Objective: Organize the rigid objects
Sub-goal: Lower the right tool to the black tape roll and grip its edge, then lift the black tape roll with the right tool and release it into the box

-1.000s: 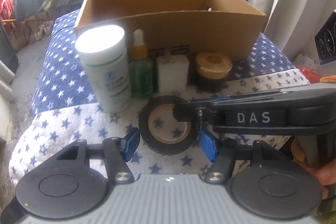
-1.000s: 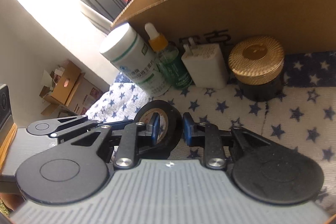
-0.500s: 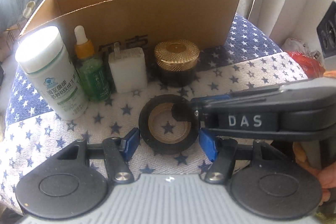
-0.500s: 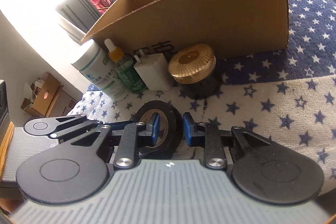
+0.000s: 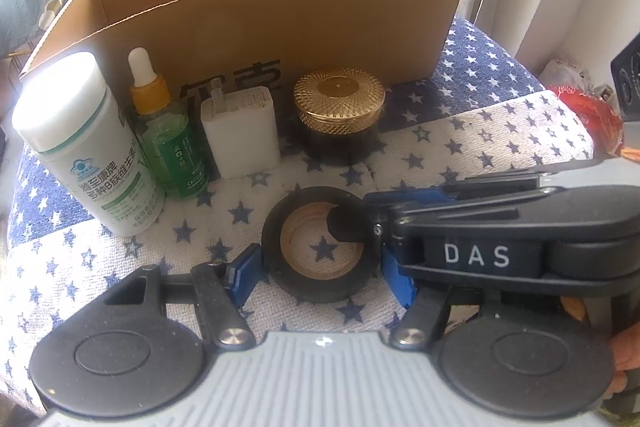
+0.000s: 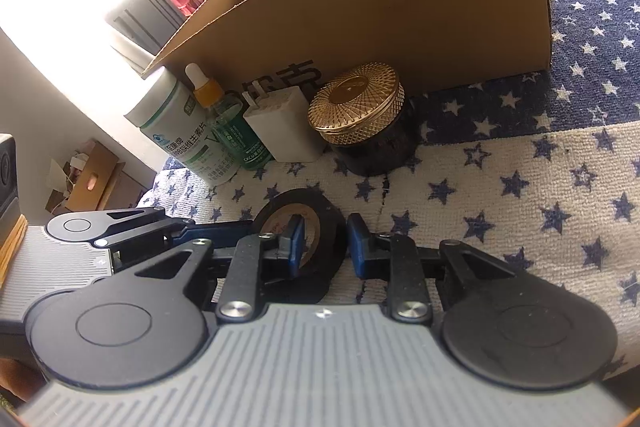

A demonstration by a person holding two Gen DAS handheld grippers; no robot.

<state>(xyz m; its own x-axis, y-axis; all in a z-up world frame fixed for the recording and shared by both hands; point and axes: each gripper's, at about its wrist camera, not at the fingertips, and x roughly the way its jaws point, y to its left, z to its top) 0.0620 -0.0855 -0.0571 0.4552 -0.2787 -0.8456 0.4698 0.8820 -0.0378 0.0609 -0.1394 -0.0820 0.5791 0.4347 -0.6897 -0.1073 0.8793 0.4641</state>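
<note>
A roll of black tape (image 5: 320, 245) is seen lying flat on a star-patterned cloth (image 5: 460, 163), in front of a row of items that stand along the near wall of an open cardboard box (image 5: 280, 27). From left to right in the left wrist view, the row is made up of a white bottle with a green-printed label (image 5: 86, 147), a green dropper bottle with an orange collar (image 5: 168, 135), a white charger plug (image 5: 240, 131) and a dark jar with a gold textured lid (image 5: 340, 115); the two bottles are set just beside each other, and the jar stands slightly apart from the plug. The left gripper (image 5: 320, 269) is held low over the cloth with its blue-padded fingers spread wide on either side of the tape roll, the left pad just beside the roll's outer wall; whether it touches cannot be told. The right gripper (image 6: 322, 241) is brought in from the right side of that view, marked "DAS" on its body. One of its fingers (image 6: 294, 243) is placed inside the roll's hole and the other outside the wall, so the wall is straddled by narrowly set fingers; whether the wall is actually pinched cannot be told. A red bag (image 5: 588, 111) is visible past the cloth's right edge.
</note>
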